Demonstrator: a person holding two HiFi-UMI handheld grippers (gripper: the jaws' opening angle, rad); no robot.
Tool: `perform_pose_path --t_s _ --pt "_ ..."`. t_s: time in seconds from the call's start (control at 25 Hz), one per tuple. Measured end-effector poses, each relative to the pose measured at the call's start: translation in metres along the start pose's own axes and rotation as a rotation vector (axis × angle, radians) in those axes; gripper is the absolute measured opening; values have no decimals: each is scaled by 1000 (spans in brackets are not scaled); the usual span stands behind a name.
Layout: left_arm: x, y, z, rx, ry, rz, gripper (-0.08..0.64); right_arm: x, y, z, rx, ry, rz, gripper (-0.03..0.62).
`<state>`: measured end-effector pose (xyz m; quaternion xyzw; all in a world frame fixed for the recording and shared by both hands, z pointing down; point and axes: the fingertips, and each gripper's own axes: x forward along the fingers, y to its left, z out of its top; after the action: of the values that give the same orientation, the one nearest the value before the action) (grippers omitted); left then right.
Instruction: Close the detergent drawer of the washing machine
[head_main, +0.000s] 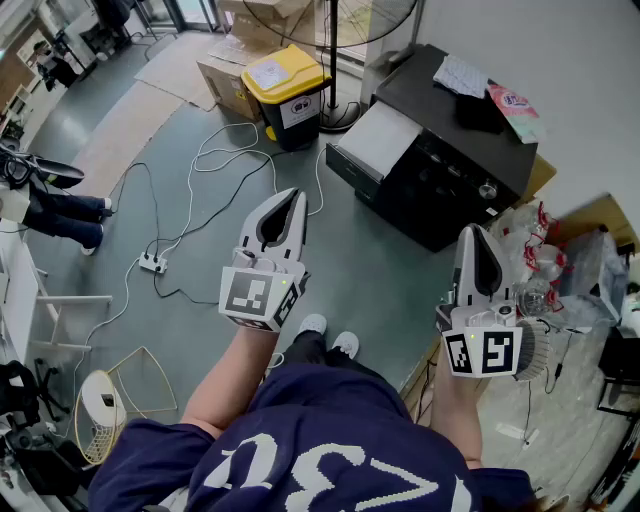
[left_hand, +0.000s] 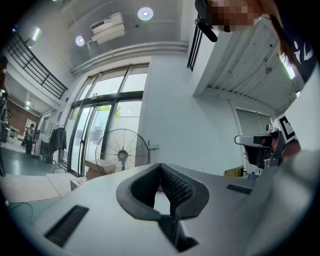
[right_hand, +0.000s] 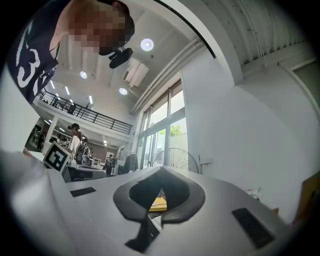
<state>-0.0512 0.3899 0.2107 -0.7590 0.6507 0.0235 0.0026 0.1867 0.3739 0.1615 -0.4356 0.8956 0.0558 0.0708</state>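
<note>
Floor cables: thin white cords (head_main: 190, 200) and a small power strip (head_main: 152, 263) lie in loose loops on the smooth grey-green floor, off to the person's left and clear of the work.
Left claw: the left claw (head_main: 293, 192) is held about level over bare floor, well apart from the machine. Its jaws are pressed together with nothing between them. It has a hard white shell, black ribbed rubber pads that narrow to a beak, and a marker cube behind.
Bin: a boxy black bin (head_main: 288, 95) with a glossy yellow lid stands beside cardboard boxes, just left of the machine.
Washing machine: the washing machine (head_main: 450, 150) is a dark, matte, square-edged box against the white wall, ahead and to the person's right. A crumpled cloth and a pink packet lie on its top.
Drawer: a pale, flat rectangular part juts from the machine's left end toward the bin. I take it for the detergent drawer (head_main: 378, 138), standing pulled out. Neither claw touches it.
Right claw: the right claw (head_main: 470, 232) tips slightly upward and sits nearer the machine than the left one, but is apart from it. Its jaws are closed on nothing, which makes a blunt tip, probably suited to pushing.
Stage: both claws look merely carried at the ready, and the approach to the drawer seems not yet made.
</note>
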Motion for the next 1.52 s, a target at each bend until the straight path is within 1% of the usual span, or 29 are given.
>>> perform_pose_path --t_s 0.12,0.28,0.4,0.68,0.92,1.28,1.52 --pt "0 -4 -3 0 -2 8 20 -3 -2 -1 4 -3 13 13" --pt "-1 -8 -4 5 -3 23 20 -5 -5 1 46 -25 46 14" --pt "-3 -9 -5 8 1 40 20 -5 -5 0 57 -25 68 15" --pt "11 2 -13 -3 23 52 20 16 -1 -10 76 -15 96 15" --pt "56 27 -18 -12 14 20 20 62 -7 -22 72 -12 86 15" --pt "159 99 -13 -11 -3 -49 20 174 -18 -35 71 -34 37 15" --pt "215 137 -18 -13 -4 -106 20 230 -25 -50 68 -31 -13 15"
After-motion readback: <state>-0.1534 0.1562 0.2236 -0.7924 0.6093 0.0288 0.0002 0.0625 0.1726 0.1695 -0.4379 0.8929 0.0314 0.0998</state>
